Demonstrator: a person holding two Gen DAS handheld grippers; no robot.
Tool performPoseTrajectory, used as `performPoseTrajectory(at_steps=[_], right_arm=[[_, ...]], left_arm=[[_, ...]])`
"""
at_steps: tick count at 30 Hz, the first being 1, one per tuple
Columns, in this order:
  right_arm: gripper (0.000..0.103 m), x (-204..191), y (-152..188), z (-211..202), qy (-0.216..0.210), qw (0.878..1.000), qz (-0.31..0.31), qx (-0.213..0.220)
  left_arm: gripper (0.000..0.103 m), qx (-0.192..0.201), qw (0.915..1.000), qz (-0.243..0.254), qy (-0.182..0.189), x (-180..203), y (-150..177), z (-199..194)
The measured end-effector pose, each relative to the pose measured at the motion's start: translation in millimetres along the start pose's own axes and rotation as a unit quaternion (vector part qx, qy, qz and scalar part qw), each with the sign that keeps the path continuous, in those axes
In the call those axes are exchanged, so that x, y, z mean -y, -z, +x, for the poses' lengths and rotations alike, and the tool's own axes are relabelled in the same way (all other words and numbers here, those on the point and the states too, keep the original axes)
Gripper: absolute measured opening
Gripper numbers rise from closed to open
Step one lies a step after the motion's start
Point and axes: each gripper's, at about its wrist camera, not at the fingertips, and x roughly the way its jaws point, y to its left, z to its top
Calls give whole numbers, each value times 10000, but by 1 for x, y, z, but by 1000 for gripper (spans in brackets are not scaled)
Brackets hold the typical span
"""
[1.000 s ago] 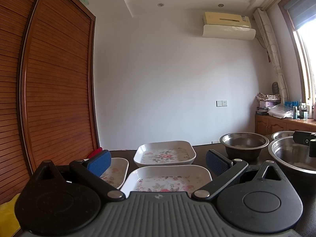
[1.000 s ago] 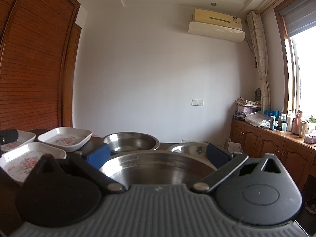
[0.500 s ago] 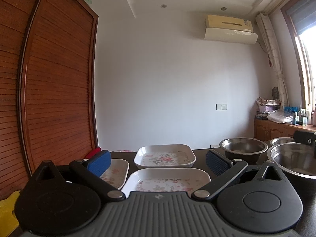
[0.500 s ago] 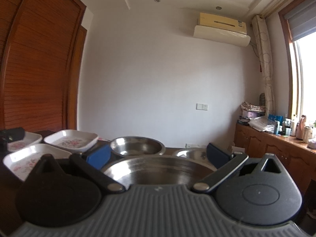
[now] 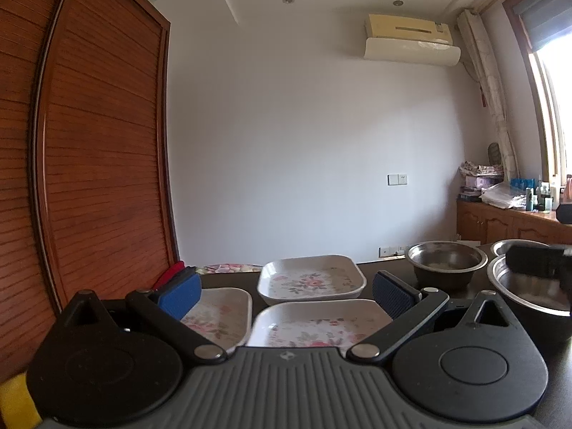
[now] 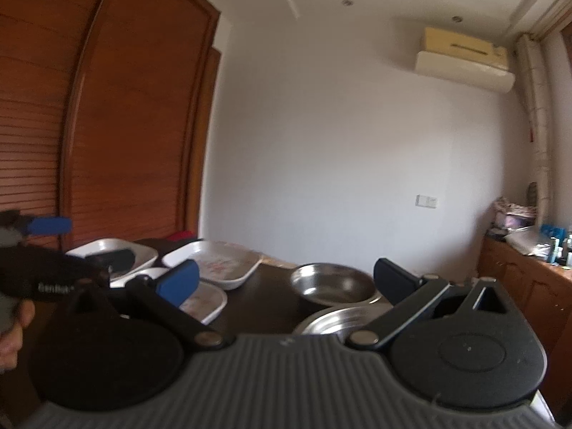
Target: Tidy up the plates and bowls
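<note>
In the left wrist view, your left gripper [image 5: 286, 291] is hanging spread apart over three floral plates [image 5: 314, 321], holding nothing.

In the right wrist view, your right gripper [image 6: 286, 282] is gaping over seemingly empty steel bowls [image 6: 332, 284], lower centre.

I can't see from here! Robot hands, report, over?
Left gripper open over floral plates. Right gripper open, empty, above steel bowls. Nothing blocking.

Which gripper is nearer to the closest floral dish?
Left. The left gripper is open right over the nearest floral dish; the right gripper is open off to its right, above the steel bowls.
</note>
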Motion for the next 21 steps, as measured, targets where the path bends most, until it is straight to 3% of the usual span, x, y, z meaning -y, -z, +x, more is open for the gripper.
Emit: performPoseTrajectory(at_steps=[6,16,21], right_arm=[[103,-10,0,3,-282,9995,5,-174],[103,-24,-8,9,-901,9949,-30,-449],[103,-25,-9,17,-1168,9916,-83,-546]], left_arm=[[103,-212,9996,179,-24,-16,-9,-1],[103,-1029,9941,302,147,-36,-13,15],[103,-1235,9919,289,118,-44,-8,20]])
